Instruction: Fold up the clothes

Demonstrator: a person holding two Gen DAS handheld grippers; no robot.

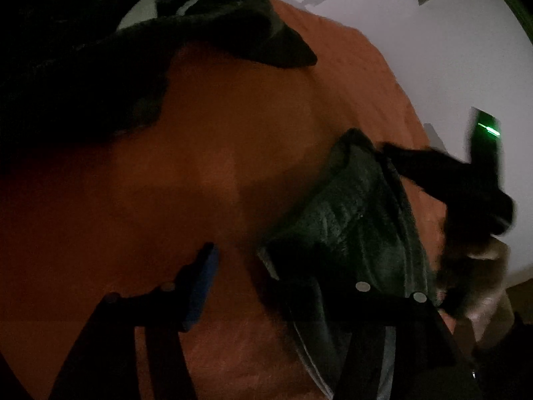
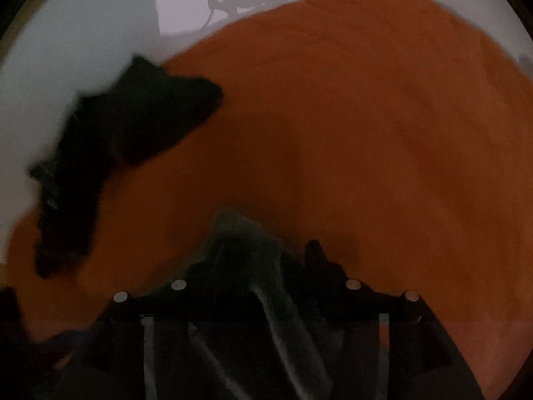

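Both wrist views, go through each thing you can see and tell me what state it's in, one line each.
Left gripper: open, nothing between its fingers.
Right gripper: shut on green garment.
Green garment: bunched, partly lifted off the bed.
Dark clothes pile: crumpled, unfolded.
Orange bedcover: spread mostly flat.

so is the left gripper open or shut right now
Open: in the left wrist view, the left gripper has its fingers spread apart, orange cloth visible between them, the green garment against one.

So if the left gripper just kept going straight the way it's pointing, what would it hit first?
Probably the orange cover: the left gripper points at bare fabric, with the green garment off to one side and the dark clothes farther off. Depth is unclear in this dim view.
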